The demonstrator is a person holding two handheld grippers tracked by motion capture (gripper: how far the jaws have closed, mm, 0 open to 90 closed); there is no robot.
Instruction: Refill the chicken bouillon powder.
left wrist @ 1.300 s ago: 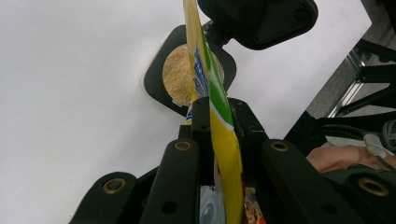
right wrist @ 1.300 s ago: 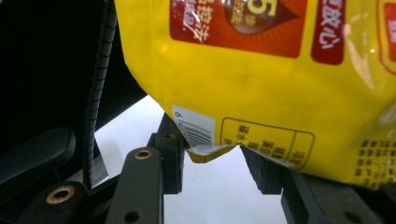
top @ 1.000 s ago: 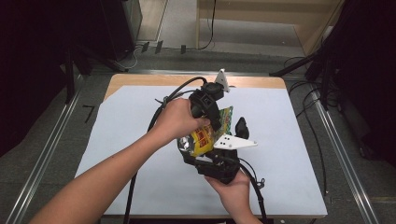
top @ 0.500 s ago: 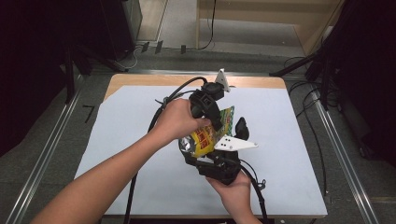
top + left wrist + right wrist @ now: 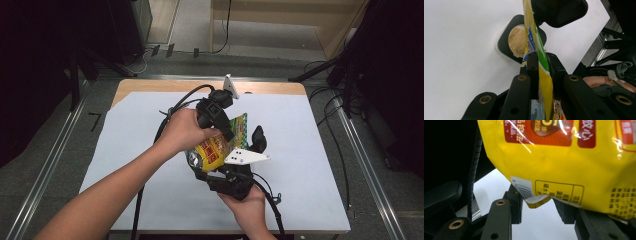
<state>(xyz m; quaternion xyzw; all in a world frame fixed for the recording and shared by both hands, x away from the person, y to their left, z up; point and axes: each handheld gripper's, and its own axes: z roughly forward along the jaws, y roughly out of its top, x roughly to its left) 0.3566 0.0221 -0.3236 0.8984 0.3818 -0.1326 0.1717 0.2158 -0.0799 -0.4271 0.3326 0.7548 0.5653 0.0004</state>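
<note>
Half the yellow packet point(image 5: 216, 148) behind hands.

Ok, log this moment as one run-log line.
left gripper: shut on yellow packet | right gripper: packet corner between jaws, grip unclear | black dish: crumbs, on table

Your high view looks forward and down from above your side of the table point(image 5: 310, 150), far enough back to take in its whole white top. Your left gripper view rides close behind its jaws — facing down onto the tabletop along the snack bag point(image 5: 536, 57). Your right gripper view sits nearly against that same yellow bag point(image 5: 564, 162); all three views share it.
</note>
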